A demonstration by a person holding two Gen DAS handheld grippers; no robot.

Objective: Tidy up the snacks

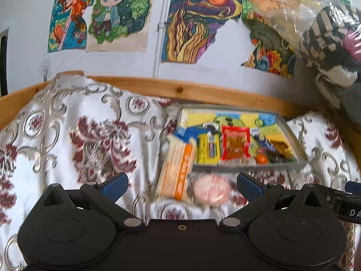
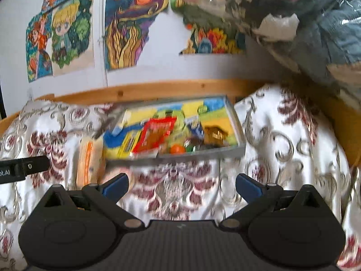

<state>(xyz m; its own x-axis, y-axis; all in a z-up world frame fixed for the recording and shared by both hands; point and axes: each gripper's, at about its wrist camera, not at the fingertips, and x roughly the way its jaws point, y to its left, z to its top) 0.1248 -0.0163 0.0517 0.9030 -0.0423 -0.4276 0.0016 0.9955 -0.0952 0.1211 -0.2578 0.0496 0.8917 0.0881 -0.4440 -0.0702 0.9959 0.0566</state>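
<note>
Bed with patterned bedspread; wooden rail behind, drawings on the wall.

Shallow grey tray lies on the bedspread near the rail. Already inside: red packet, yellow packet, a small orange round item, darker wrappers at the right end, too blurred to identify.

Still outside: long orange-and-cream package, its upper end leaning on or touching the tray's left corner; a pale pink round snack on the bedspread just beside it, in front of the tray.

Left gripper: jaws wide, empty, aimed at the two loose items. Right gripper: jaws wide, empty, over bare bedspread in front of the tray.

Judgement: well along, most snacks look trayed, two remain. Motion blur limits detail.
</note>
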